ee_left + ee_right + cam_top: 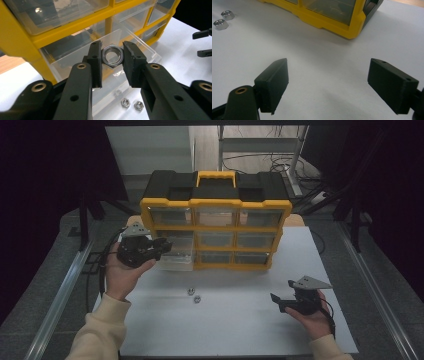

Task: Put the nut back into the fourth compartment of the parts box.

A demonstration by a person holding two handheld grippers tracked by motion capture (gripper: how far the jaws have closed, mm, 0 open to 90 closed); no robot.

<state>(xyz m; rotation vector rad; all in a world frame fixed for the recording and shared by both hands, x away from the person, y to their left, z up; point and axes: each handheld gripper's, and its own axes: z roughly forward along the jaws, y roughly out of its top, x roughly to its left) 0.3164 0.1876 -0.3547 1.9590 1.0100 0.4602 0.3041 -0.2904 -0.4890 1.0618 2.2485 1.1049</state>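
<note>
A steel hex nut point(113, 55) is pinched between the pads of my left gripper point(112, 57), held just above a clear drawer point(75, 58) pulled out of the yellow and black organizer point(216, 222). From above, the left gripper point(161, 247) sits at the organizer's lower left, beside the open drawer point(177, 256). Two more hex nuts point(194, 295) lie on the white tabletop in front of the organizer; they also appear as hex nuts point(131, 103) past the left jaws and as hex nuts point(224, 19) at the far left. My right gripper point(329, 85) hovers open over bare table, and it is the right gripper point(276, 301) at the front right.
The organizer has three rows of clear drawers and a yellow carry handle point(216, 176) on top. The white tabletop point(240, 320) ends at metal rails on both sides. Cables and a table frame stand behind on the floor.
</note>
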